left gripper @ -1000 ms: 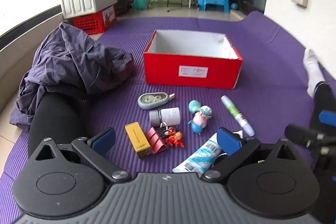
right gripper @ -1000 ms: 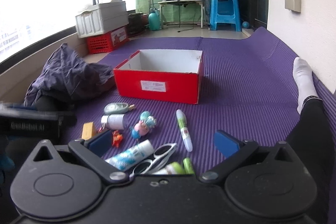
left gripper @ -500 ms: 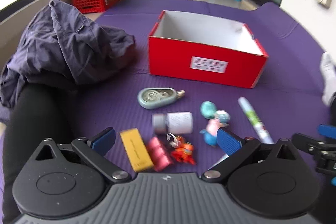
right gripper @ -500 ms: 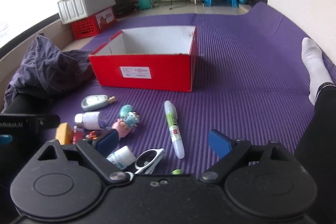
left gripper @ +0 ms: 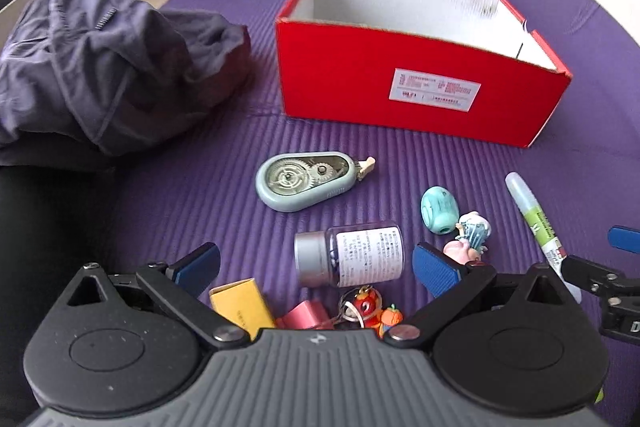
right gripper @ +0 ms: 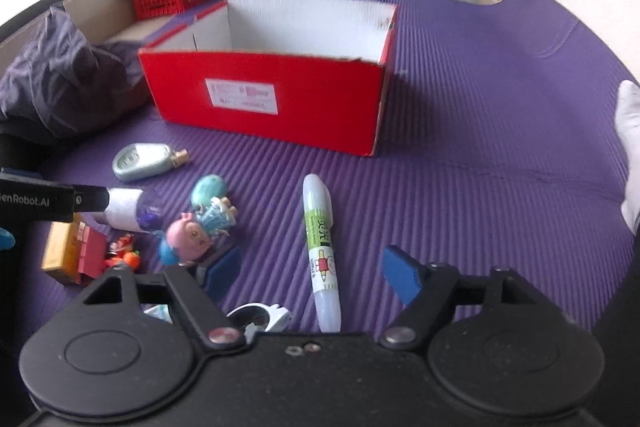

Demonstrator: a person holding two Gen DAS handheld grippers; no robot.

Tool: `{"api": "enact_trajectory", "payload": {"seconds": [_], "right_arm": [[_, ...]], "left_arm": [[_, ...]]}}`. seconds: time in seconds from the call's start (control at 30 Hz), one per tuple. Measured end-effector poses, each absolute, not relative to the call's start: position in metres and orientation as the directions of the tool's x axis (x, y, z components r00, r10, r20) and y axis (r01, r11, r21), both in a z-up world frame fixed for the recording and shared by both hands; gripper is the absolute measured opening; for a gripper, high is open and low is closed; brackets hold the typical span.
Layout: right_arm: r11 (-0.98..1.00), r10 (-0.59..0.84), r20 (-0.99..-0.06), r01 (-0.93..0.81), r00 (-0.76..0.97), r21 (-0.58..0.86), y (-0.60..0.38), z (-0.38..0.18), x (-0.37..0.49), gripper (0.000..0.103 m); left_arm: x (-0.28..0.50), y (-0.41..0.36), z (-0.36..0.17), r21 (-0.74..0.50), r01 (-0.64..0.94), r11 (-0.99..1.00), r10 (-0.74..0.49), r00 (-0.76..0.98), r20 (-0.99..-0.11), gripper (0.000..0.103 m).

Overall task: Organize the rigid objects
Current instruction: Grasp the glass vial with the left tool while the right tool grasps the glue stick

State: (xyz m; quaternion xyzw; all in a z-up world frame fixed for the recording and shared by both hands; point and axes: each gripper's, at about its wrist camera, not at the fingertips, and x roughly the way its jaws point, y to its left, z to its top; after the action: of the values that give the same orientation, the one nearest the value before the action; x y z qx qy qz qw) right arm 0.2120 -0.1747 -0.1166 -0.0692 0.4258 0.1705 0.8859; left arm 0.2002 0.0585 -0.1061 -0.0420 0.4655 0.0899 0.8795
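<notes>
Nothing has gone into the red box yet, as far as you can see: its white inside shows bare in both views, though the near wall hides part of the floor. It stands on the purple mat, well beyond the scattered items, so I judge the whole job is still ahead of you.

Working down by size, the glue stick lies lengthwise just ahead of your right gripper, between its spread fingers but not touched by them. The grey-blue correction tape dispenser lies nearest the box. The small clear bottle with a silver cap lies on its side between the released fingers of your left gripper; neither pad seems to touch it. The yellow box and pink clip sit close under that gripper's body, partly hidden. The pig figurine lies beside the teal egg-shaped piece, and the tiny red-orange charm is last. White-framed glasses peek out under your right gripper.

Both grippers are empty and wide apart. The bottle and the glue stick look like your likely first picks.
</notes>
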Motion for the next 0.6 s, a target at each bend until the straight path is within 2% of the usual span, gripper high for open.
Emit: {"api": "enact_trajectory", "payload": {"seconds": [0.1,0.27,0.47,0.5,0.6], "right_arm": [[0.932,0.234,-0.798,-0.363,0.555,0.021,-0.171,-0.128,0.222,0.072],[0.932,0.217,-0.825,-0.361,0.522,0.016,-0.167,-0.144,0.236,0.062],[0.935,0.204,-0.838,-0.356,0.506,0.013,-0.166,-0.153,0.243,0.043],[0.934,0.200,-0.838,-0.356,0.508,0.007,-0.166,-0.154,0.244,0.038],[0.933,0.184,-0.833,-0.359,0.521,-0.019,-0.163,-0.156,0.245,0.033]], "left_arm": [[0.212,0.056,-0.115,0.017,-0.187,0.982,0.117,0.535,-0.837,0.103],[0.224,0.052,-0.130,0.036,-0.183,0.982,0.125,0.502,-0.856,0.103],[0.224,0.053,-0.134,0.045,-0.195,0.980,0.141,0.512,-0.847,0.102],[0.224,0.053,-0.134,0.048,-0.194,0.980,0.143,0.516,-0.845,0.101],[0.224,0.052,-0.132,0.036,-0.181,0.983,0.128,0.531,-0.838,0.094]]}}
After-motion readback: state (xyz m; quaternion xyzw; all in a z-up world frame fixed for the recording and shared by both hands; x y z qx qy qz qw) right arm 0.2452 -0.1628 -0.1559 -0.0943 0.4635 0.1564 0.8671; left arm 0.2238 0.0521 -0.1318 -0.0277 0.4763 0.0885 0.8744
